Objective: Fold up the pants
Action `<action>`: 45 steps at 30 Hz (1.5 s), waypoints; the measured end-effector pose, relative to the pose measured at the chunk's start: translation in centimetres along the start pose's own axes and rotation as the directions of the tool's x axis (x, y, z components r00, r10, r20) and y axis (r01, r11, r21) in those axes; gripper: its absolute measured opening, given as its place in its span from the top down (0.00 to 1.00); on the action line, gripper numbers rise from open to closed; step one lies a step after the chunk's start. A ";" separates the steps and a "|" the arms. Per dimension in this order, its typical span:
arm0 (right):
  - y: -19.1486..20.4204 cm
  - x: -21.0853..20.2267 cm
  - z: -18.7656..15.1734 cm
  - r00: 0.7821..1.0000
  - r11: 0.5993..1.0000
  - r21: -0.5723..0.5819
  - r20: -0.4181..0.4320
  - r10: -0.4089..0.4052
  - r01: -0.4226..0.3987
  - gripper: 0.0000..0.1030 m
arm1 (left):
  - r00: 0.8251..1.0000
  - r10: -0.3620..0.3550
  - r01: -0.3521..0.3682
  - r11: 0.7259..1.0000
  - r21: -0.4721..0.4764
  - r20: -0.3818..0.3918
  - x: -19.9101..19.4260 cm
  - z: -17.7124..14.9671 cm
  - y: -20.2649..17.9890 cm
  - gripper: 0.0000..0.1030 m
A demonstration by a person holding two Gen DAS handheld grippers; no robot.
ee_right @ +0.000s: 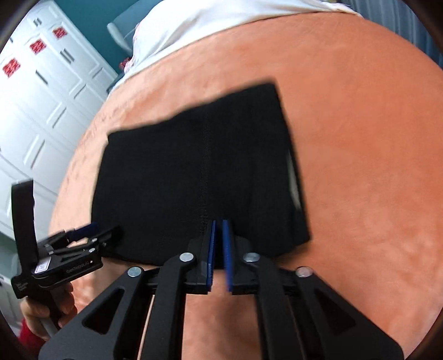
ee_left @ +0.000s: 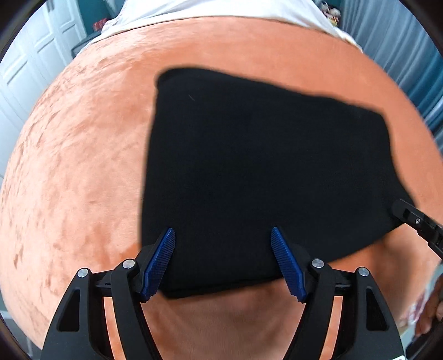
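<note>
The black pants (ee_left: 263,171) lie folded into a compact rectangle on the orange blanket (ee_left: 77,166); they also show in the right wrist view (ee_right: 193,180). My left gripper (ee_left: 223,235) is open, its blue pads spread over the near edge of the pants. My right gripper (ee_right: 218,225) has its blue pads nearly together at the near edge of the pants, with a thin gap between them. Whether cloth is pinched there I cannot tell. The left gripper shows at the left of the right wrist view (ee_right: 83,235), the right one at the right edge of the left wrist view (ee_left: 415,218).
The orange blanket (ee_right: 360,138) covers a bed. A white sheet (ee_left: 221,11) lies at its far end. White panelled closet doors (ee_right: 36,97) stand to the left. Blue curtains (ee_left: 401,41) hang at the far right.
</note>
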State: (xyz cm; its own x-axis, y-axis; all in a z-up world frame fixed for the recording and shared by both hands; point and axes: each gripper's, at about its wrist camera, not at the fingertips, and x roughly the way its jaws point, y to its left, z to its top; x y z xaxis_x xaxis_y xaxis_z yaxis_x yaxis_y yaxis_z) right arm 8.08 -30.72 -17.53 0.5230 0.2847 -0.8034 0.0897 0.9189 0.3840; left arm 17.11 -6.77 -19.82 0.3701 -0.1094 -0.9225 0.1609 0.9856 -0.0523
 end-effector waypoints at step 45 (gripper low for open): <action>-0.7 -5.0 -8.7 0.979 0.963 0.184 -0.008 0.203 -0.198 0.17 | 0.974 -0.208 0.191 0.967 -0.168 -0.092 -3.6 -7.2 7.1 0.12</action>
State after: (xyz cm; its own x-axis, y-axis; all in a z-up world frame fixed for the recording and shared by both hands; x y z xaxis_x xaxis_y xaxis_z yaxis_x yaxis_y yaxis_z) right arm -1.92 -30.42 -17.75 0.5240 0.4675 -0.7119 0.1382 0.7781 0.6127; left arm 10.32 1.55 -19.67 0.2431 -0.2997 -0.9225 0.0724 0.9540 -0.2908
